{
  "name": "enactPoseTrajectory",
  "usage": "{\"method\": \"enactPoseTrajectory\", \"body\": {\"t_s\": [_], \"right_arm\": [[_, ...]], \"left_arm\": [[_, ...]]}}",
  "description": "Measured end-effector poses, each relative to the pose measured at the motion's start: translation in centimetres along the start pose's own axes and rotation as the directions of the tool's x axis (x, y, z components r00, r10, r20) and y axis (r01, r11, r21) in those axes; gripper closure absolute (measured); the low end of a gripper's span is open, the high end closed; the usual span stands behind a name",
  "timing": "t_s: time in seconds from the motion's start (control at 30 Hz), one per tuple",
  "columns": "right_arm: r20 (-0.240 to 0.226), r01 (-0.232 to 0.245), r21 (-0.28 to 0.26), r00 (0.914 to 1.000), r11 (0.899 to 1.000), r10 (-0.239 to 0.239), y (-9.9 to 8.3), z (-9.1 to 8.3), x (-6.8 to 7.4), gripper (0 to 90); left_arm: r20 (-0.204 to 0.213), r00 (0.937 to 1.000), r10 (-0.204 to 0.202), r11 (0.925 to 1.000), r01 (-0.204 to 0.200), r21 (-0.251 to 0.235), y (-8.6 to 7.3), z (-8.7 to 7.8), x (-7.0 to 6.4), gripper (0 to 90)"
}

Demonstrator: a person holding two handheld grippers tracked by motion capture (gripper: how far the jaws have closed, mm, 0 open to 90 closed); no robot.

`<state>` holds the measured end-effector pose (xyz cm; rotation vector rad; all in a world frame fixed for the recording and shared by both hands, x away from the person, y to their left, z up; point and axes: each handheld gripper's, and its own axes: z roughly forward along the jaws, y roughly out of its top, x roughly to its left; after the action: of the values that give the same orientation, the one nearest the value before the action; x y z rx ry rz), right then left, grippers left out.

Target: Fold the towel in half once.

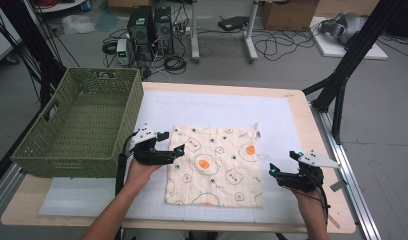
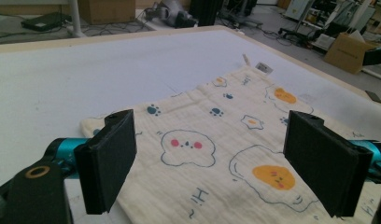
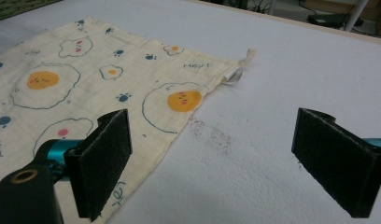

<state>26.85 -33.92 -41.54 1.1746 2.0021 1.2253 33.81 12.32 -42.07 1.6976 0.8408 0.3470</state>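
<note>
A cream cloth [image 1: 214, 165] printed with fried eggs and paw prints lies flat on the white mat [image 1: 217, 107]. My left gripper [image 1: 173, 143] stands open at the cloth's left edge, its jaws wide over the near corner of the cloth [image 2: 207, 154]. Over bare mat just right of the cloth's right edge, my right gripper [image 1: 284, 162] is open too. In the right gripper view the cloth [image 3: 100, 79] lies to the left, with a small loop tag [image 3: 235, 70] at its far corner. Neither gripper holds anything.
A green woven basket [image 1: 79, 122] stands on the table's left side, close behind my left hand. The table's wooden edge [image 1: 319, 150] runs along the right. A dark smudge [image 3: 212, 135] marks the mat near the cloth's edge.
</note>
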Motion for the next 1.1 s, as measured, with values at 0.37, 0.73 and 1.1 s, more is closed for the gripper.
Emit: {"method": "enactPoseTrajectory", "body": {"t_s": [0.37, 0.73, 1.1], "right_arm": [[-0.011, -0.007, 0.005, 0.9999, 1.000, 0.007, -0.2, 0.1, 0.0, 11.4], [-0.030, 0.006, 0.019, 0.9995, 1.000, -0.006, -0.2, 0.6, 0.2, 11.4], [-0.041, 0.010, 0.023, 0.9991, 1.000, -0.009, -0.2, 0.9, 0.2, 11.4]], "left_arm": [[-0.042, 0.9991, 0.005, 0.9994, -0.004, 0.035, -0.2, 0.8, 0.3, 19.1], [-0.106, 0.9943, 0.003, 0.9935, 0.009, 0.114, 1.7, 3.4, 1.6, 20.5], [-0.199, 0.9800, -0.003, 0.9775, 0.045, 0.206, 1.6, 5.9, 4.4, 35.5]]}}
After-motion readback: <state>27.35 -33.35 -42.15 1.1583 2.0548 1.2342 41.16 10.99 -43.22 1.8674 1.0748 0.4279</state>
